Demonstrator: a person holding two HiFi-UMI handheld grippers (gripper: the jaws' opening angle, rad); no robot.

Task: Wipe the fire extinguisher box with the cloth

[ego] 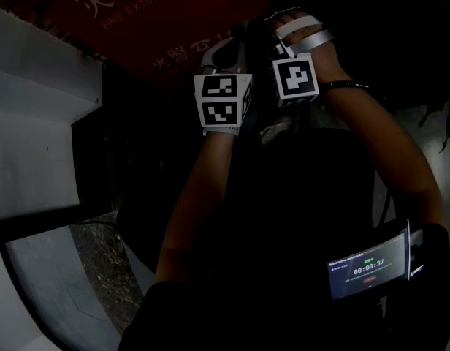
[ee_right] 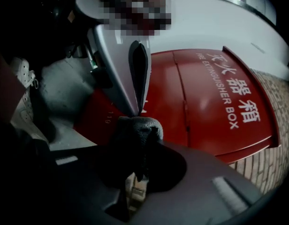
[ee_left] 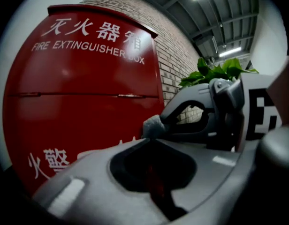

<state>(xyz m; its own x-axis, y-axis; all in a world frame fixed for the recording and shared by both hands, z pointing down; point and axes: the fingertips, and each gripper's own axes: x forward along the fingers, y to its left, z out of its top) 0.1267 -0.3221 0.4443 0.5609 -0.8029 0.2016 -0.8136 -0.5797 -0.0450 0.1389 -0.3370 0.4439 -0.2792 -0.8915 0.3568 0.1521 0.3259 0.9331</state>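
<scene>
Right gripper (ee_right: 135,142) is gripping a grey cloth (ee_right: 135,125) close in front of the red fire extinguisher box (ee_right: 205,102), a hold the dark head view is not revealing. Left gripper (ee_left: 150,140), jaws pressed together and empty, is hovering alongside, blocking part of the box. A leafy plant (ee_left: 215,71) is standing beside the brick wall (ee_left: 175,55).
</scene>
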